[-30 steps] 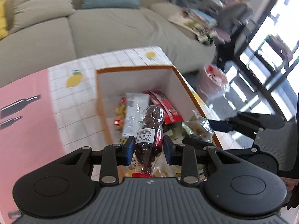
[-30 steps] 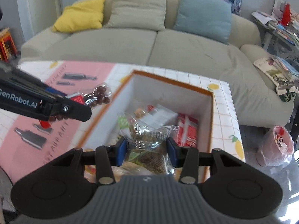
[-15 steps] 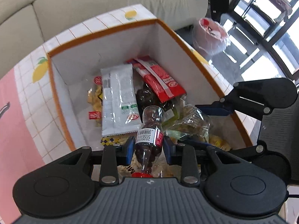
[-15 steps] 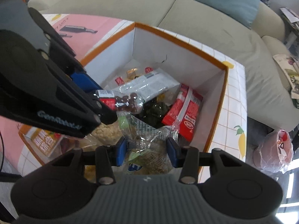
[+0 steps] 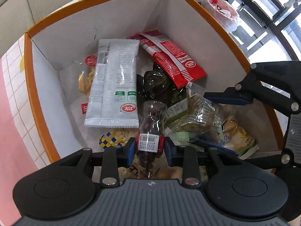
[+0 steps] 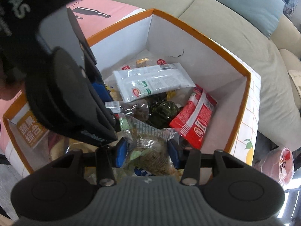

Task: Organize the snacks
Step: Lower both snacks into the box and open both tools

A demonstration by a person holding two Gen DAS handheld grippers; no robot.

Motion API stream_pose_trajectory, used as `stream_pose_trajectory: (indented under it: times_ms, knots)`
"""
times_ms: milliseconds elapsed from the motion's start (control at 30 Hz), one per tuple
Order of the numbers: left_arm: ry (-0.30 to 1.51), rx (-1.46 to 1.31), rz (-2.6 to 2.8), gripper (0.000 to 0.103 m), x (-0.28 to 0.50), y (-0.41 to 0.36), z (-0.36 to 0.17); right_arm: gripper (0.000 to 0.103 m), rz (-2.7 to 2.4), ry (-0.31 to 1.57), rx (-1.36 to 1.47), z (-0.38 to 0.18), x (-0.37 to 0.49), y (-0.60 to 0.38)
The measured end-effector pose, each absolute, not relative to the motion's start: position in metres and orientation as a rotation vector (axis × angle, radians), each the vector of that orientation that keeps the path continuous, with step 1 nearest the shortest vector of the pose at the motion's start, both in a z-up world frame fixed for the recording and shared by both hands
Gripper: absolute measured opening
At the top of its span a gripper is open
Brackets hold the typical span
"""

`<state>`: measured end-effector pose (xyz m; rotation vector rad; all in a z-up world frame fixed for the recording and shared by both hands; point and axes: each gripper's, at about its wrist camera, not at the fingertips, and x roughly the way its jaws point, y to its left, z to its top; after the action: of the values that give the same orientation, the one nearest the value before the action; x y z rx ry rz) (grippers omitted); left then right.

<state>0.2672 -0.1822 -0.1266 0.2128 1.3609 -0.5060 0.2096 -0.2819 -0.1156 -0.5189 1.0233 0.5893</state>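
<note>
My left gripper (image 5: pixel 150 147) is shut on a small clear bottle of chocolate balls (image 5: pixel 151 124), held low inside the orange-rimmed white box (image 5: pixel 112 20). My right gripper (image 6: pixel 148 151) is shut on a clear packet of green-brown snacks (image 6: pixel 150 150), also low inside the box (image 6: pixel 197 43). The packet shows in the left wrist view (image 5: pixel 199 113) beside the bottle. In the box lie a white packet (image 5: pixel 114 82), a red packet (image 5: pixel 173 58), a dark green packet (image 5: pixel 160 82) and yellow snack bags. The left gripper's body (image 6: pixel 71 86) hides the box's left part in the right wrist view.
The box stands on a table with a white tiled, lemon-print cloth (image 6: pixel 250 137) and a pink mat (image 6: pixel 94 11). A beige sofa (image 6: pixel 235 18) lies beyond it. A pink plastic bag (image 5: pixel 222 5) sits on the floor to the right.
Both grippers have moved forward and down into the box, each still holding its snack. The bottle and the clear packet now sit just above the packets in the box.
</note>
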Motion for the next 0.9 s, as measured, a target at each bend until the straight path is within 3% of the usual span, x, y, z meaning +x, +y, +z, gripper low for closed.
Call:
stream_pose_trajectory:
  times_ms: [233,467,900]
  knots:
    - [1.337,0.225,-0.521,0.049,0.266,-0.179,-0.119,0.046,0.58,1.038,-0.512,-0.122,0.215,-0.283]
    - [1.249,0.191,-0.581,0.076,0.247,-0.166,-0.079,0.046,0.56,1.021,-0.507,-0.113,0.212,-0.284]
    - [1.13,0.02,-0.48,0.077,0.23,-0.116,-0.031,0.048,0.617,1.148,-0.484,-0.124,0.212,-0.262]
